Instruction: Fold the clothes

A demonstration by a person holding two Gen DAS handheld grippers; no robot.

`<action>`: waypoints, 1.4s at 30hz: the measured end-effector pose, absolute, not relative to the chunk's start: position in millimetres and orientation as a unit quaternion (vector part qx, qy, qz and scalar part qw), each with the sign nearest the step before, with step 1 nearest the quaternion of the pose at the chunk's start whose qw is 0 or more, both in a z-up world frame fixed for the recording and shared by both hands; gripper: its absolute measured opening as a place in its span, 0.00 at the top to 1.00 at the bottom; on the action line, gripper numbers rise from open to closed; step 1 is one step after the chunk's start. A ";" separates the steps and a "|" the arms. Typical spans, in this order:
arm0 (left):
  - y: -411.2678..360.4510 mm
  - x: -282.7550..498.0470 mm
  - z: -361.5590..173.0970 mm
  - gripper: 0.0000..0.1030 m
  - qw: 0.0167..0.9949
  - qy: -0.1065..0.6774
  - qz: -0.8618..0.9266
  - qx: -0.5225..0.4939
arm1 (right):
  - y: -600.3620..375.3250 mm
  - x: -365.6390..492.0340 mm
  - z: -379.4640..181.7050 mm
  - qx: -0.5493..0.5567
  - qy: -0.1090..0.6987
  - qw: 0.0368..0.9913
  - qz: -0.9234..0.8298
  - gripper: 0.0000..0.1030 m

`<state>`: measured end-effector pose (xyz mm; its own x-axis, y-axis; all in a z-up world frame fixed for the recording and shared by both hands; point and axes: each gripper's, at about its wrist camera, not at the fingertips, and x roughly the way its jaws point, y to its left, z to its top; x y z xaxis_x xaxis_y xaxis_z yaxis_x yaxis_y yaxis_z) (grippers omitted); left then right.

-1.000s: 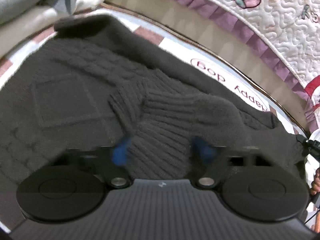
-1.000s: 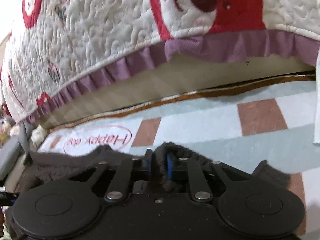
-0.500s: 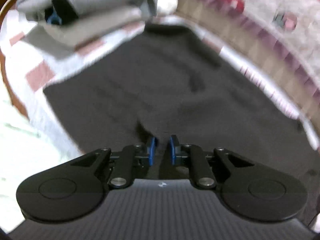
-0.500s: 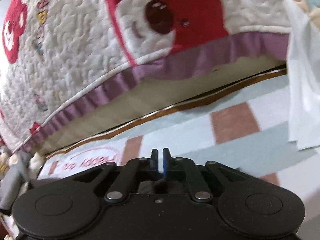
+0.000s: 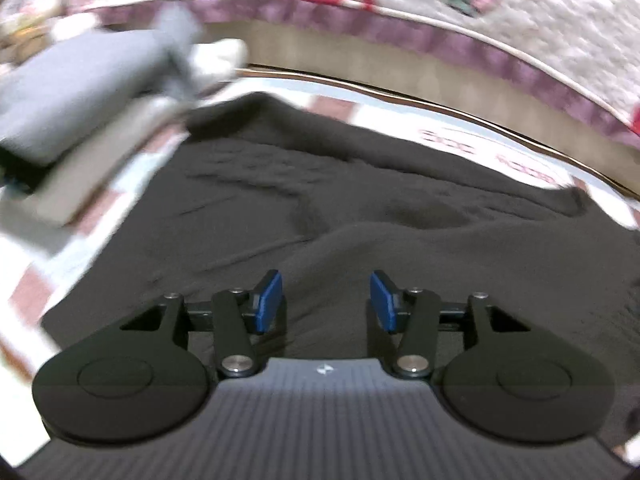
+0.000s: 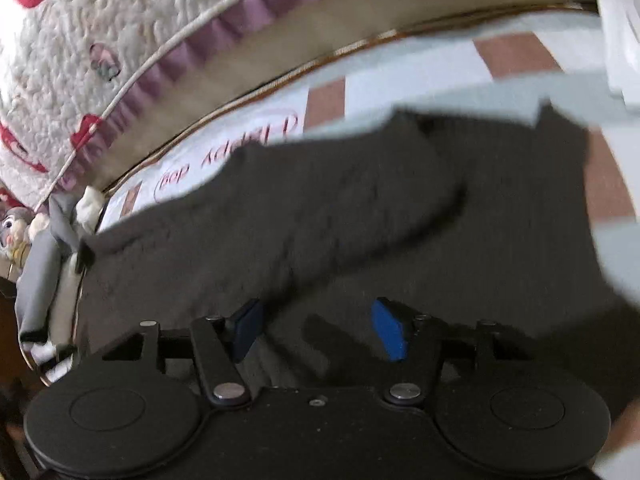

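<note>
A dark grey knit sweater (image 5: 360, 208) lies spread and folded over on a checked mat (image 5: 332, 108). It also fills the right wrist view (image 6: 340, 208), with one folded layer lying across it. My left gripper (image 5: 325, 300) is open and empty, just above the sweater's near part. My right gripper (image 6: 316, 330) is open and empty over the sweater too. Nothing sits between either pair of blue pads.
A stack of folded grey clothes (image 5: 88, 84) lies at the mat's far left. A quilted bedspread with a purple ruffle (image 5: 460, 44) hangs behind the mat. A white cloth (image 6: 620, 24) hangs at the right. The mat's printed oval (image 6: 228, 152) shows beyond the sweater.
Both grippers were shut on the sweater half a second ago and have now opened, letting it drop. The sweater now lies folded over itself on the mat.
</note>
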<state>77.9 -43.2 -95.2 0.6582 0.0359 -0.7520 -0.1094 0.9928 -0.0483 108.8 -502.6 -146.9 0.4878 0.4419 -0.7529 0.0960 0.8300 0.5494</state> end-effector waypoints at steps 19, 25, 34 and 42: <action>-45.0 120.2 -116.3 0.45 0.904 0.427 0.018 0.015 | -490.4 170.6 -149.2 0.119 0.339 0.932 0.032 0.86; -13.5 148.4 -96.7 0.41 0.915 0.400 0.041 0.038 | -534.7 162.5 -155.6 0.222 0.383 0.895 0.043 0.52; 59.2 244.8 -131.0 0.45 0.878 0.461 -0.025 -0.128 | -515.5 153.7 -142.2 0.215 0.394 0.890 0.080 0.51; 51.4 309.5 -140.0 0.62 0.884 0.462 0.071 -0.025 | -498.7 167.6 -156.5 0.198 0.397 0.890 0.103 0.51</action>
<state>309.5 51.4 -140.0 0.5628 0.1018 -0.8203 -0.1488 0.9887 0.0206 167.6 -498.7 -156.5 0.6633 0.3410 -0.6662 -0.0267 0.9004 0.4343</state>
